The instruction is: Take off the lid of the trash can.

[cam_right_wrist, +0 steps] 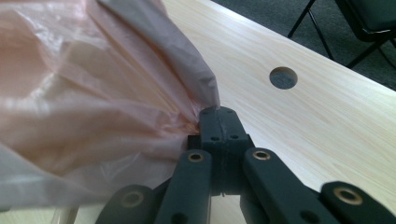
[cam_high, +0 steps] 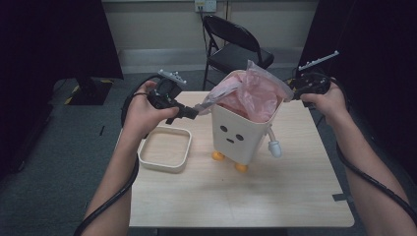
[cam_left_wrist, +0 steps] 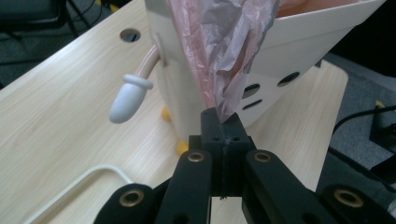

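Note:
A cream bin (cam_high: 237,135) with a face, orange feet and small arms stands mid-table. A thin pink plastic bag (cam_high: 251,93) sits in its mouth. My left gripper (cam_high: 195,111), at the bin's left, is shut on the pink bag's left edge (cam_left_wrist: 224,74); in the left gripper view its jaws (cam_left_wrist: 222,122) pinch the film. At the bin's right rim my right gripper (cam_high: 290,93) is shut on the pink bag's other edge (cam_right_wrist: 140,107), with the jaws (cam_right_wrist: 219,119) pressed together on it. The bag is stretched between both hands above the bin.
A shallow cream tray (cam_high: 165,148) lies left of the bin on the wooden table (cam_high: 275,196). A black folding chair (cam_high: 235,46) stands behind the table. The table has a round cable hole (cam_right_wrist: 283,77). Dark curtains flank both sides.

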